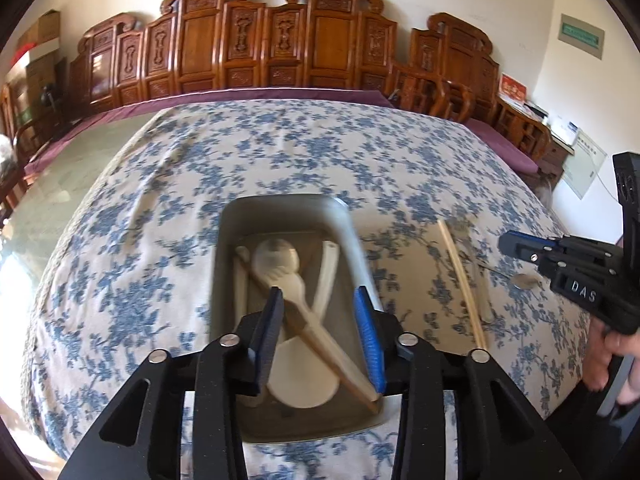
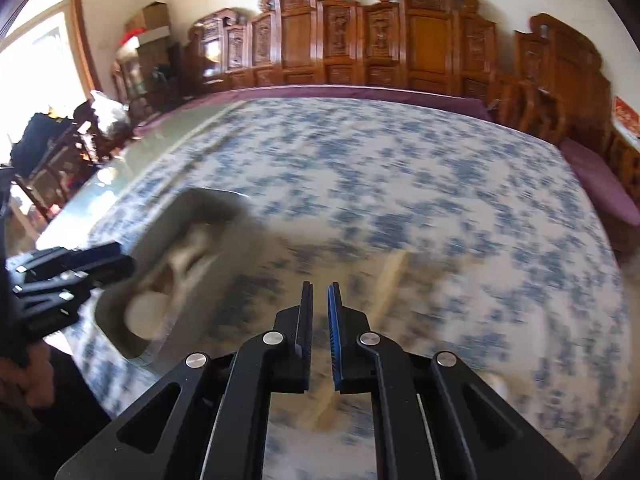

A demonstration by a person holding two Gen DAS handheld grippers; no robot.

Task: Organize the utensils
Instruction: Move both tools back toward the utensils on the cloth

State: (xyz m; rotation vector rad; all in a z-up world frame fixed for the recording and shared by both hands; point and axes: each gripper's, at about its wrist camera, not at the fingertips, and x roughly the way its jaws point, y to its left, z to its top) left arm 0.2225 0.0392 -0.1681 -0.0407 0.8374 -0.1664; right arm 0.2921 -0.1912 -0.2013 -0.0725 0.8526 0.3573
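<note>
Your left view is sharp enough to read; your right view is smeared with blur, so most detail comes from the left one. Largest is the table [image 1: 120,240], draped in a cream cloth with blue flowers, with carved wooden panels [image 1: 248,40] along the wall behind at 12 o'clock. At the centre of the left view sits the tray [image 1: 228,232], a grey rounded rectangle, holding pale wooden utensils: a round-bowled spoon [image 1: 276,260] crossing a flat spatula [image 1: 324,276], and a pale disc-shaped piece [image 1: 304,380] nearer you. Only the left view shows chopsticks [image 1: 460,276] lying on the cloth at 3 o'clock of the tray, with a small metal spoon [image 1: 524,280] just beyond them, half hidden by your right gripper [image 1: 516,242]. Your left gripper [image 1: 320,332] hovers over the tray's near end, its blue ribbed pads spread, nothing pinched. In the right view your right gripper [image 2: 320,320] has its pads nearly together with a thin gap, empty; the tray [image 2: 120,320] is a blur at 9 o'clock and the chopsticks cannot be made out clearly.
</note>
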